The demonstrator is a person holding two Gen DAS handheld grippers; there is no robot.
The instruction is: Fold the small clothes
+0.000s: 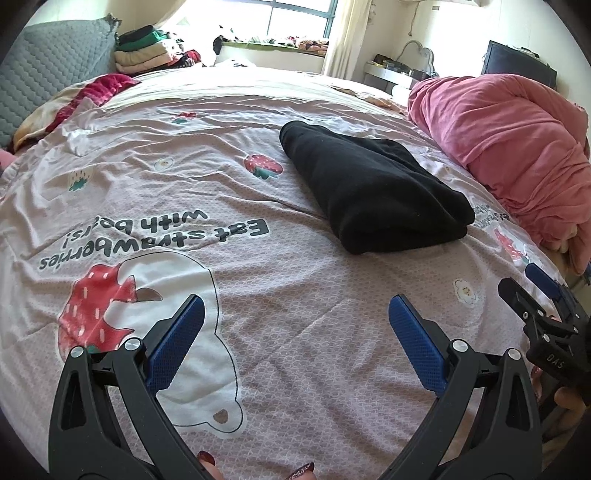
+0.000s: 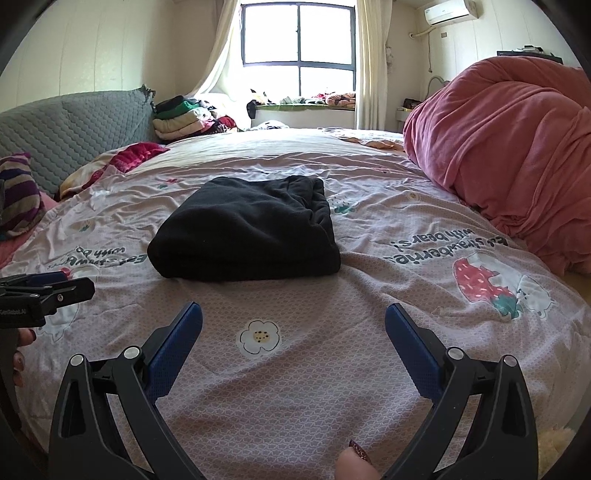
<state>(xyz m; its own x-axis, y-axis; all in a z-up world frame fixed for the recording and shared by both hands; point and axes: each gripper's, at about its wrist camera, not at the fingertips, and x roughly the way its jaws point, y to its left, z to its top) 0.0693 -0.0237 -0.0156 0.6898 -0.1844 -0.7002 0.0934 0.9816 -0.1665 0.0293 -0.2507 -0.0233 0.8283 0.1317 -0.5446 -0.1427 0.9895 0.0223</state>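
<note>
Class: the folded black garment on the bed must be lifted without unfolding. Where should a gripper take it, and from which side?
Grip the thick folded edge nearest the right gripper, coming in low from the front. The black garment lies flat on the bedsheet, its layers stacked at that rounded edge, so one pinch likely holds them all.

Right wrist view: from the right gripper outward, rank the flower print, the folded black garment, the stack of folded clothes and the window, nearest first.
Measured from the right gripper:
1. Flower print, on the bedsheet just ahead between the fingers.
2. Folded black garment, mid-bed, slightly left of centre.
3. Stack of folded clothes, at the far left edge of the bed.
4. Window, on the back wall, centre.
</note>
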